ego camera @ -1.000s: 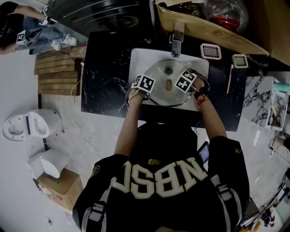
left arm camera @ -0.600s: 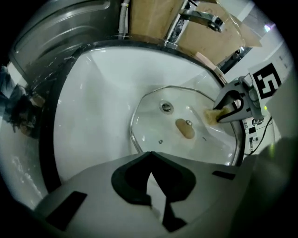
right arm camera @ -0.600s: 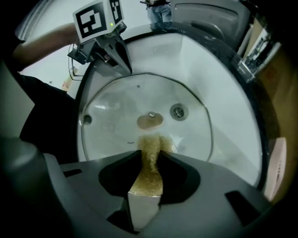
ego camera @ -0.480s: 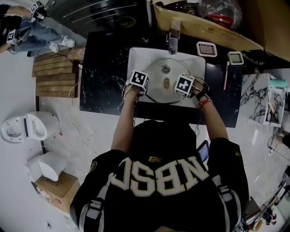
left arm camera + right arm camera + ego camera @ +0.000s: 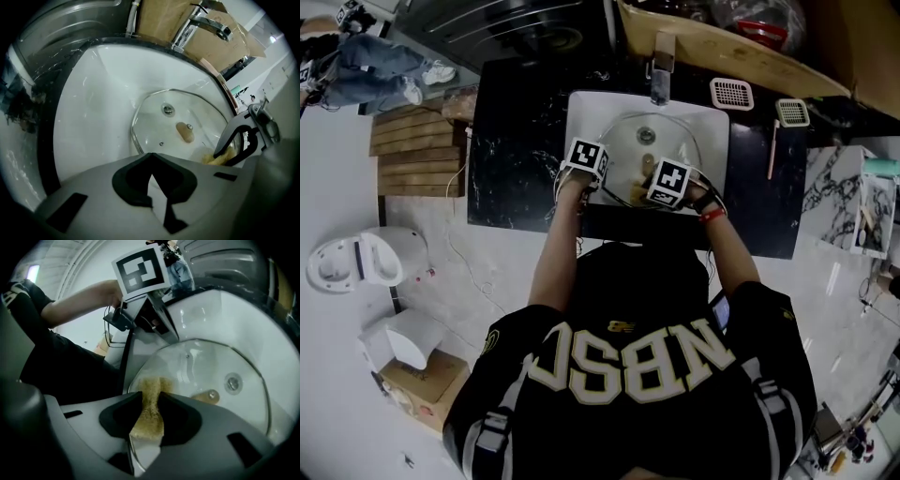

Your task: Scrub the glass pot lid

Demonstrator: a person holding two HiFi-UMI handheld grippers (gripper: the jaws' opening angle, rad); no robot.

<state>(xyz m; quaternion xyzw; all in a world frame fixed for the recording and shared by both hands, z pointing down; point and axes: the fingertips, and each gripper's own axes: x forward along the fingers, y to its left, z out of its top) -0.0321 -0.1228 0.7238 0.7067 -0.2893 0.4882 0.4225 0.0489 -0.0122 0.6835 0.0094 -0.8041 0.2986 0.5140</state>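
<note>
Sponge (image 5: 147, 420) in right gripper (image 5: 150, 395) on glass lid (image 5: 206, 366); left gripper (image 5: 151, 157) pinching rim (image 5: 136, 140).

Both bare forearms (image 5: 558, 253) reach forward, close together. The left gripper (image 5: 150, 159) points steeply down, jaws clamped on the glass lid (image 5: 187, 117) at its rim. The right gripper (image 5: 149, 405) pinches a sponge (image 5: 151, 389).

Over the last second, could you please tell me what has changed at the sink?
The right gripper, clamped on the sponge, has slid across the glass lid from its right side toward the near edge, closer to the person. Nothing was picked up or released. The left gripper stays closed at the lid's left rim, and the lid still lies in the white sink.
</note>
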